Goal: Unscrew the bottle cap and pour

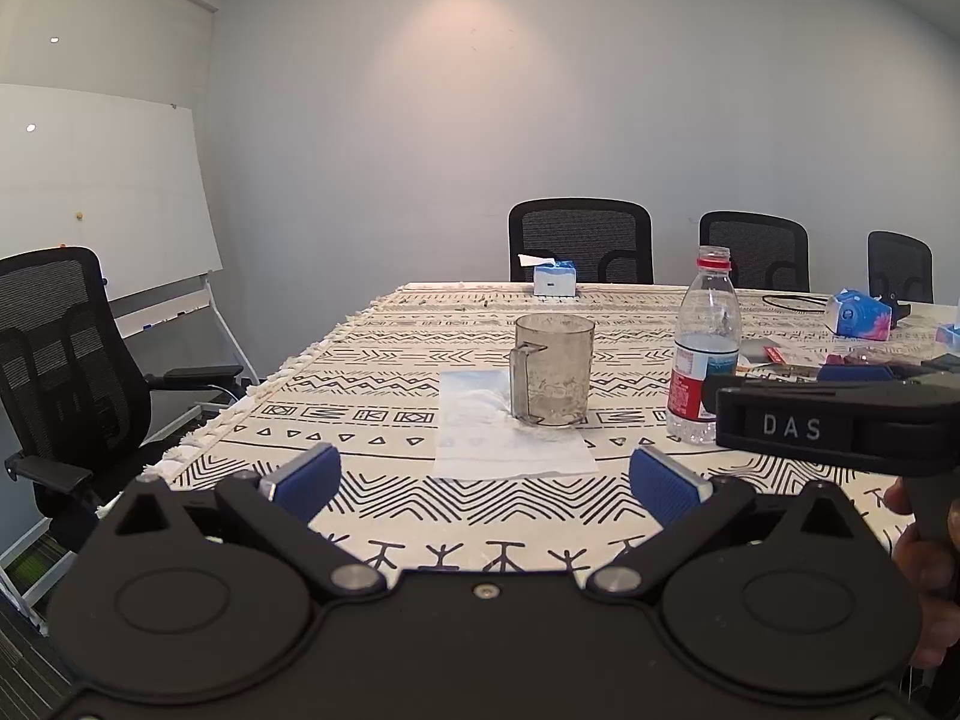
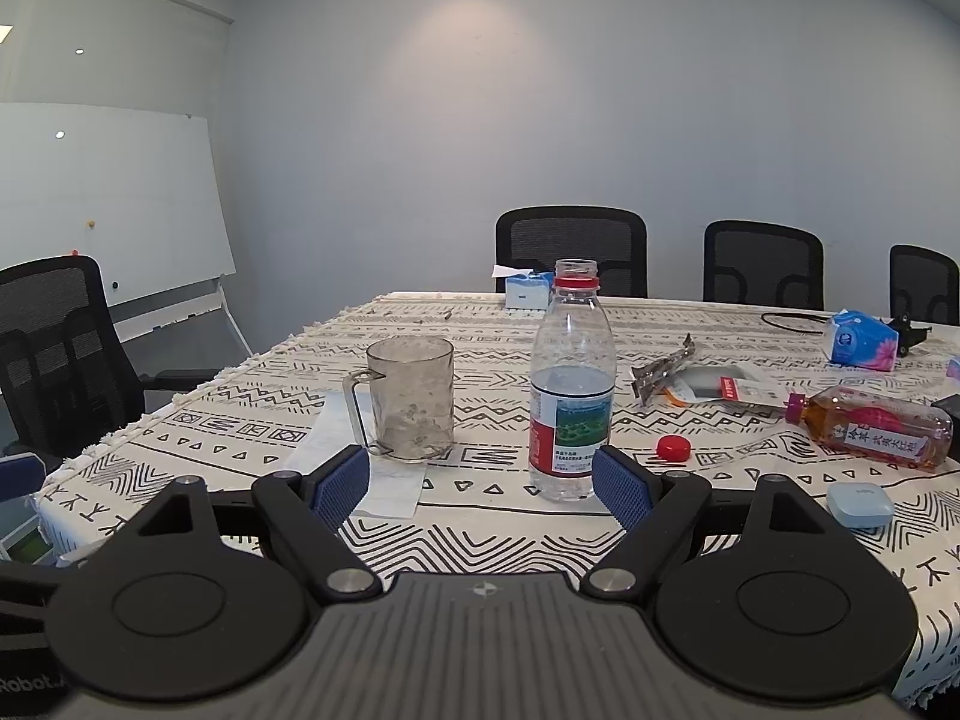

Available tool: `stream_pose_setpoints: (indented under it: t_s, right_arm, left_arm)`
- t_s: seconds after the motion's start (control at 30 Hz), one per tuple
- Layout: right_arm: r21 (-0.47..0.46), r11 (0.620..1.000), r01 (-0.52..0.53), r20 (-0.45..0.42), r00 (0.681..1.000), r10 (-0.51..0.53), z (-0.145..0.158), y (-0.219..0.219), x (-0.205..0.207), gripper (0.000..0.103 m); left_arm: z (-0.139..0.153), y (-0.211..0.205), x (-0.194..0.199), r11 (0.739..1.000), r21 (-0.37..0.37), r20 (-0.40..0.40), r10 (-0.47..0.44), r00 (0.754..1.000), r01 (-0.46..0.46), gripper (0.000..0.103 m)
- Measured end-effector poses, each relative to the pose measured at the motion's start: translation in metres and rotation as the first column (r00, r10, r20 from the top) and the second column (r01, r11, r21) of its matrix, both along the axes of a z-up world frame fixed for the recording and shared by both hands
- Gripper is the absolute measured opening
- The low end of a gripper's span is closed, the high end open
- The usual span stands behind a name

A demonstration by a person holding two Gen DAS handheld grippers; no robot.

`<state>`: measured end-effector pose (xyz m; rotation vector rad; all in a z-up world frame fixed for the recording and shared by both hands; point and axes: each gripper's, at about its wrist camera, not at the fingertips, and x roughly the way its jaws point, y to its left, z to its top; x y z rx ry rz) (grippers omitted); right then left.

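A clear water bottle (image 2: 570, 396) with a red and blue label stands upright and uncapped on the patterned tablecloth, about half full. It also shows in the left wrist view (image 1: 705, 354). Its red cap (image 2: 673, 448) lies on the cloth to the bottle's right. A clear mug (image 2: 414, 399) with a handle stands on a white paper sheet (image 1: 504, 432) left of the bottle; the mug also shows in the left wrist view (image 1: 553, 369). My right gripper (image 2: 480, 489) is open and empty, just in front of the bottle. My left gripper (image 1: 486, 480) is open and empty, in front of the mug.
An amber tea bottle (image 2: 870, 426) lies on its side at the right. Snack wrappers (image 2: 696, 381), tissue packs (image 2: 861, 341), a small light-blue case (image 2: 859, 504) and a tissue box (image 1: 553, 279) sit on the table. Black office chairs (image 2: 570, 252) surround it. The table's left edge (image 1: 240, 414) is close.
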<state>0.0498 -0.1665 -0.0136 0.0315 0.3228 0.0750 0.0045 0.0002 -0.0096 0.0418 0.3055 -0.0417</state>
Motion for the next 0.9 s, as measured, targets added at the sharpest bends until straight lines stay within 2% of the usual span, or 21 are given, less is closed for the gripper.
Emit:
stream_pose_setpoints:
  t_s: [0.5,0.67,0.9]
  right_arm:
    - [-0.003,1.0,0.007,-0.01,1.0,-0.007,-0.001,0.001,0.008,0.083]
    - [-0.007,1.0,0.01,-0.018,1.0,-0.01,0.0,0.003,0.019,0.083]
    - [-0.014,0.999,0.04,-0.042,0.998,-0.04,-0.005,0.003,0.044,0.085]
  left_arm:
    - [0.001,0.008,0.011,1.0,-0.005,-0.01,-0.003,1.0,0.003,0.103]
    - [0.001,0.009,0.024,1.0,-0.011,-0.018,-0.003,1.0,0.002,0.103]
    - [-0.003,0.017,0.063,0.999,-0.042,-0.046,0.005,0.999,-0.007,0.103]
